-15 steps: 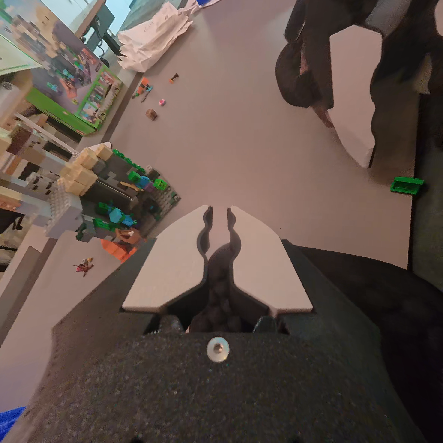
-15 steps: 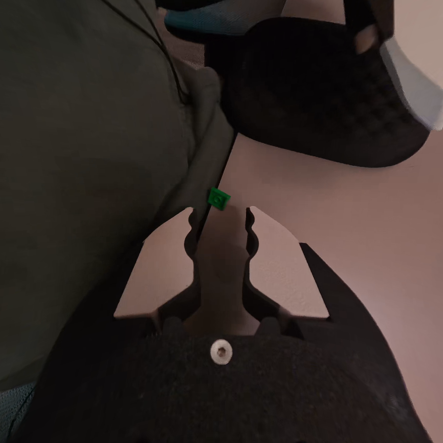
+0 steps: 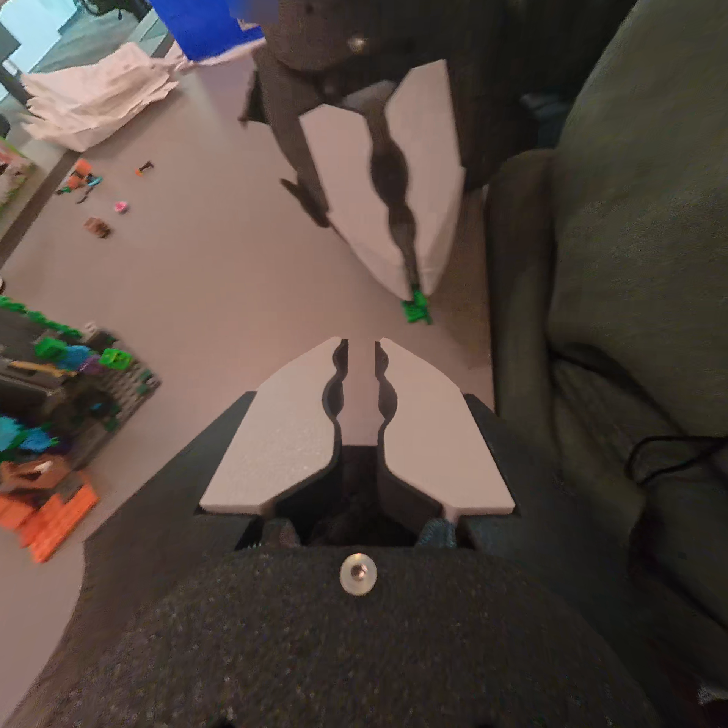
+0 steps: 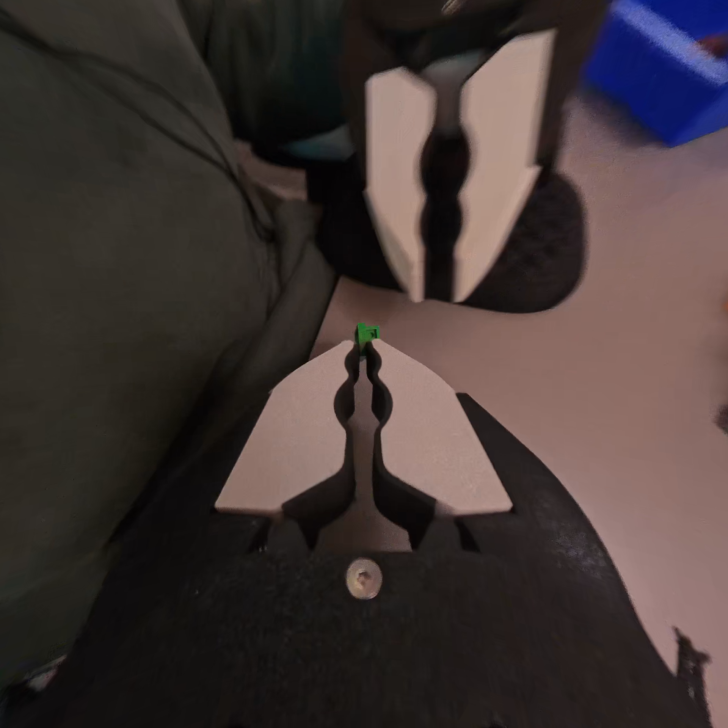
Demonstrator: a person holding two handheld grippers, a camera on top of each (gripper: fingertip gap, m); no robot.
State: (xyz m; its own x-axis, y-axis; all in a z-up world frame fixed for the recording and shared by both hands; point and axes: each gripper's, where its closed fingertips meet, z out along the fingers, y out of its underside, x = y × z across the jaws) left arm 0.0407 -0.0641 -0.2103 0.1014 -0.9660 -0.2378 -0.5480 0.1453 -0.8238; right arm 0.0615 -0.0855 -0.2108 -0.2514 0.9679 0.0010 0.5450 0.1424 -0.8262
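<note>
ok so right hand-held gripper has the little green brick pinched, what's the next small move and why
Probably lift it a little, clear of the table. The right hand-held gripper pinches the green brick only at the very fingertips, close to the table edge and the grey fabric. The left hand-held gripper sits open and empty just short of it, so go gently.

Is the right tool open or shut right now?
Shut: the right tool pinches a small green brick at its tips, also visible from the left wrist view.
</note>
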